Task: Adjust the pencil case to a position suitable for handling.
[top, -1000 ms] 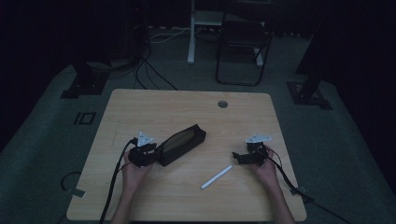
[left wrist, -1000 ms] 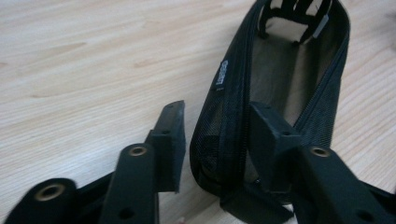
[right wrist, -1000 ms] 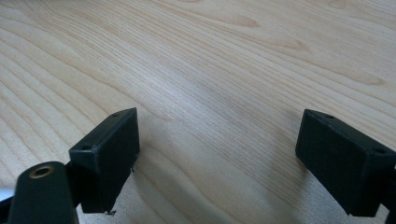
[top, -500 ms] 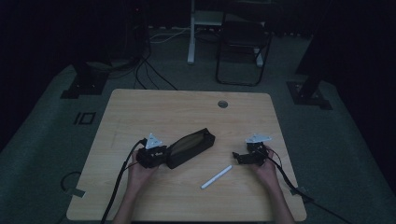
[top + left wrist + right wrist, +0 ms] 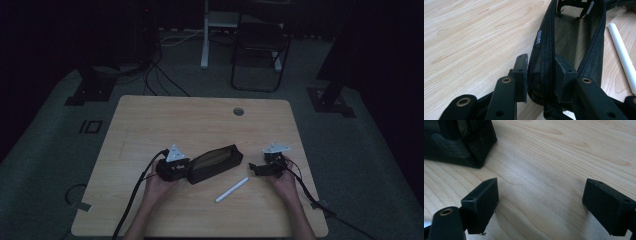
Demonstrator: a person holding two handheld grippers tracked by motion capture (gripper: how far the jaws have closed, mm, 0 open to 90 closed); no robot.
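My left gripper (image 5: pixel 540 75) has just closed its jaws on one zipper-edged wall of the black mesh zip pouch (image 5: pixel 215 163), which lies mid-table beside the white plastic pen (image 5: pixel 232 189). My right gripper (image 5: pixel 540 205) rests wide open on the wooden table (image 5: pixel 200 120); I judge it should take the pen near its middle and slide it in along the opening while the left keeps the mouth open.

Black mesh pouch (image 5: pixel 574 37) with black zipper, white pen (image 5: pixel 622 53), light wood-grain table (image 5: pixel 474 37), black gripper pads (image 5: pixel 484 202).

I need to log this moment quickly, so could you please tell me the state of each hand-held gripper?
Left hand-held gripper: closed on one side wall of the black mesh pencil case.
Right hand-held gripper: open, holding nothing, above the table.
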